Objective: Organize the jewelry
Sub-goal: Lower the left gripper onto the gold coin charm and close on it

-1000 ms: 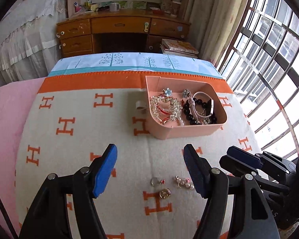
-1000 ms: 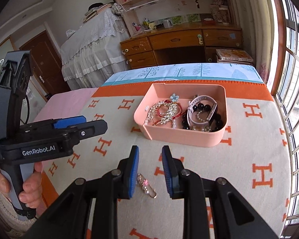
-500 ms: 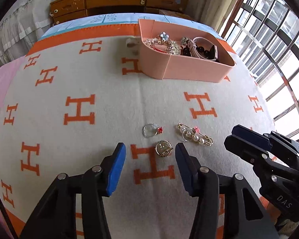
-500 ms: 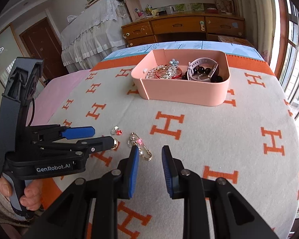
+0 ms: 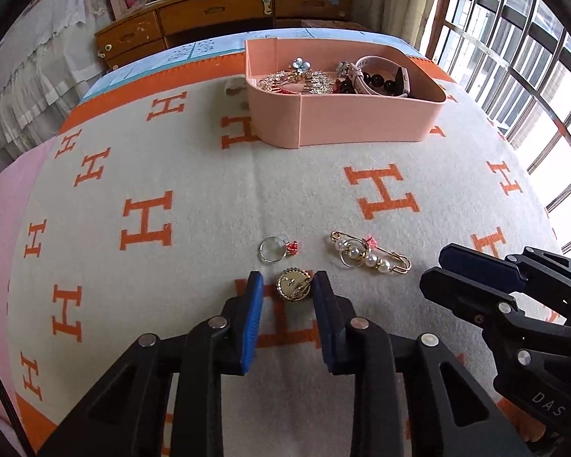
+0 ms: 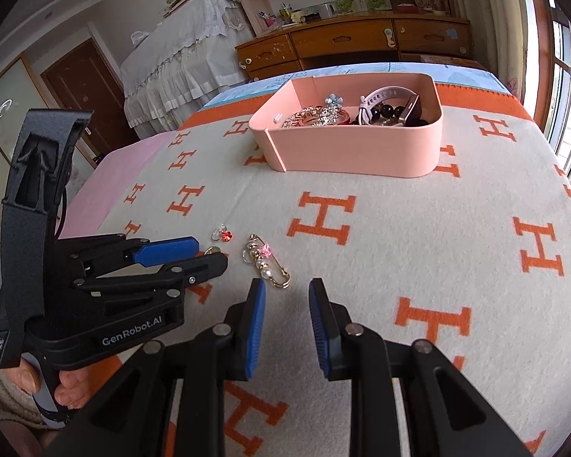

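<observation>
since a second earlier, left tongs (image 5: 287,285) sank, narrowing around but not yet pinching the small, stiff, slippery gold brooch (image 5: 294,285); grip its rim at three and nine o'clock; right tongs (image 6: 287,291) stayed apart, empty.

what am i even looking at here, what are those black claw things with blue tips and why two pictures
Those are two hand-held grippers, not a robot; a person squeezes one in each hand. Each picture comes from a camera on one gripper, looking along its fingers. The left gripper has just been closing around a round gold brooch, which sits between its blue pads; contact isn't clear. The right gripper holds nothing and hovers beside a gold pearl safety-pin brooch. A silver ring with a red stone also lies on the cream blanket with orange H letters. Behind stands a pink plastic box full of jewelry.
</observation>
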Available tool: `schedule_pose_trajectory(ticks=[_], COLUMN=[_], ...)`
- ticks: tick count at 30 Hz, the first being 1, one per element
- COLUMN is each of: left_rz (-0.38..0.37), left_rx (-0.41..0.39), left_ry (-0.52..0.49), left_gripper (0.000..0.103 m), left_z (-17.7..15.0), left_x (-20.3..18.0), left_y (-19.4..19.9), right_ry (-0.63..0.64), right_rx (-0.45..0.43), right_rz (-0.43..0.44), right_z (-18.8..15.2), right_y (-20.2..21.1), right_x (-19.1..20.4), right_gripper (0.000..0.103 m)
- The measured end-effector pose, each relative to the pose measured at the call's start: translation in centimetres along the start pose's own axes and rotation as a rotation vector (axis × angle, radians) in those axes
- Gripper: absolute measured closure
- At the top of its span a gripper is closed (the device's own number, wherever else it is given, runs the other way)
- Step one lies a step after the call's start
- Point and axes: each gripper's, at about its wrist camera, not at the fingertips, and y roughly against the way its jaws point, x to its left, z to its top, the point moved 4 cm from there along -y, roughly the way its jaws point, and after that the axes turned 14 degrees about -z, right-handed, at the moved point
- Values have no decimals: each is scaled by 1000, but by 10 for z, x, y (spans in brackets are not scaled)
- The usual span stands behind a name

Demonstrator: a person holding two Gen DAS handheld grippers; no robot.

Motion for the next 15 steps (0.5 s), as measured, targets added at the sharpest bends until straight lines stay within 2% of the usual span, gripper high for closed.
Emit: schedule_pose_trajectory(ticks=[2, 15], left_rz=[6, 0], left_rx=[2, 0], left_ry=[-8, -29], left_gripper=[85, 85], left_z=[-1, -3], left_x=[-3, -5], left_y=[0, 1], right_ry=[-1, 22], right_rx=[2, 13], right_rz=[4, 2], right_z=[-1, -1], right_y=[0, -5], right_x=[0, 6], right_gripper=[79, 79])
